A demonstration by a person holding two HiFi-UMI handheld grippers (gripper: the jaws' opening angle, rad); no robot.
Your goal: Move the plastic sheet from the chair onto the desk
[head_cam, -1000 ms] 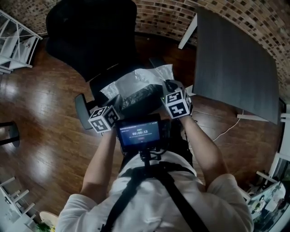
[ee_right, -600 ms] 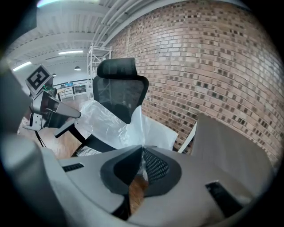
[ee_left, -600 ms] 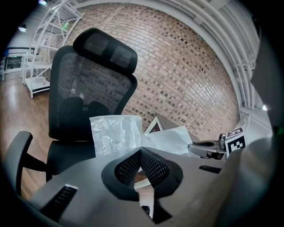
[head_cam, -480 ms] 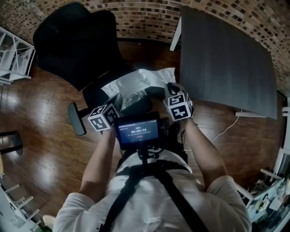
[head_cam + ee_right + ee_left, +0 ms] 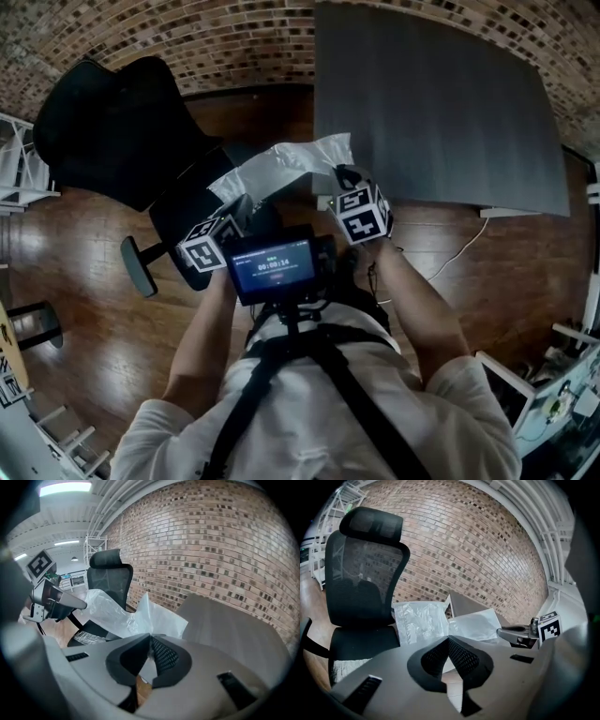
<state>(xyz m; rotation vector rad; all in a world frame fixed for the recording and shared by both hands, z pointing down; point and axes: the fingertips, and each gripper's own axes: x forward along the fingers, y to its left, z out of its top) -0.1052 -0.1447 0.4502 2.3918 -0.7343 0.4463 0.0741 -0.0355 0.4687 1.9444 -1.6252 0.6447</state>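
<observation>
Two pinches: left gripper (image 5: 246,208) and right gripper (image 5: 343,175) each clamp a near edge of the plastic sheet (image 5: 281,164), slung between office chair (image 5: 112,131), left, and desk (image 5: 441,112), far right. The film is probably light, limp and slippery, and best held taut by its corners.

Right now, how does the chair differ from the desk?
The chair is black, with a mesh back and headrest; the desk is a flat grey slab. The chair stands left of the held plastic sheet, the desk right of it. Both stand on the wooden floor by the brick wall.
</observation>
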